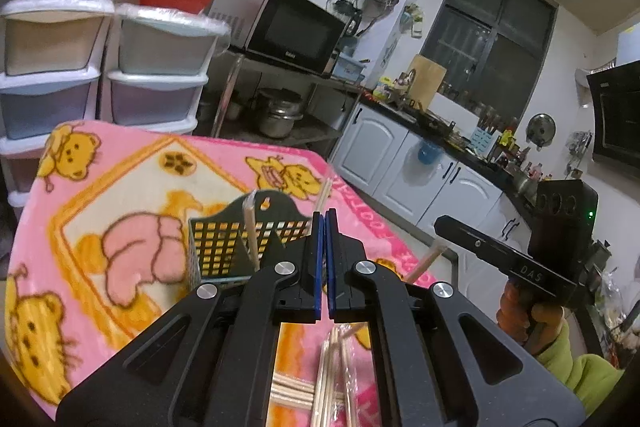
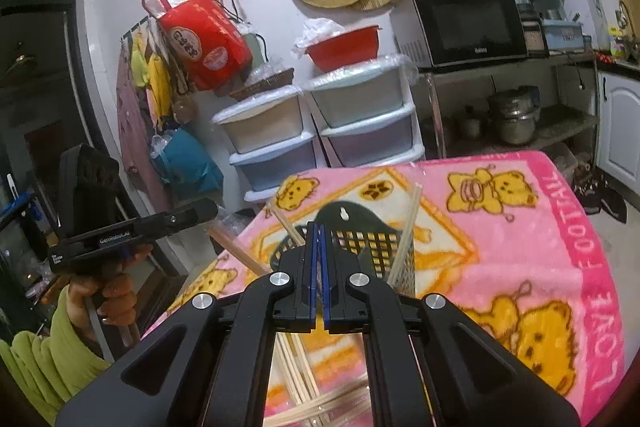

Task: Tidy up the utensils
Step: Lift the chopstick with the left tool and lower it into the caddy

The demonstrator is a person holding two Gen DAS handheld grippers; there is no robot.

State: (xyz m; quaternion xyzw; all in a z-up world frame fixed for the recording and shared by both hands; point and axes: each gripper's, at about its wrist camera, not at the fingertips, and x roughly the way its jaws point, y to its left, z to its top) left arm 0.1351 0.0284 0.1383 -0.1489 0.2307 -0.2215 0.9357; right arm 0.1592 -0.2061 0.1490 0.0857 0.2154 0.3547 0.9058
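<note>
A dark perforated utensil holder [image 1: 236,239] stands on the pink cartoon blanket [image 1: 120,187]; it also shows in the right wrist view [image 2: 372,239]. Wooden chopsticks [image 1: 251,227] stand in it, seen too in the right wrist view [image 2: 408,231]. More chopsticks [image 1: 332,379] lie loose on the blanket below my grippers, also in the right wrist view [image 2: 296,367]. My left gripper [image 1: 325,217] is shut with nothing between its blue pads, held above the holder's right side. My right gripper [image 2: 319,227] is shut and empty, just in front of the holder.
Stacked plastic drawers [image 1: 100,79] stand behind the table. A microwave [image 1: 292,27] sits on a metal rack with pots [image 1: 280,111] below. White cabinets and a cluttered counter [image 1: 440,135] run along the right. The blanket [image 2: 520,227] covers the whole table.
</note>
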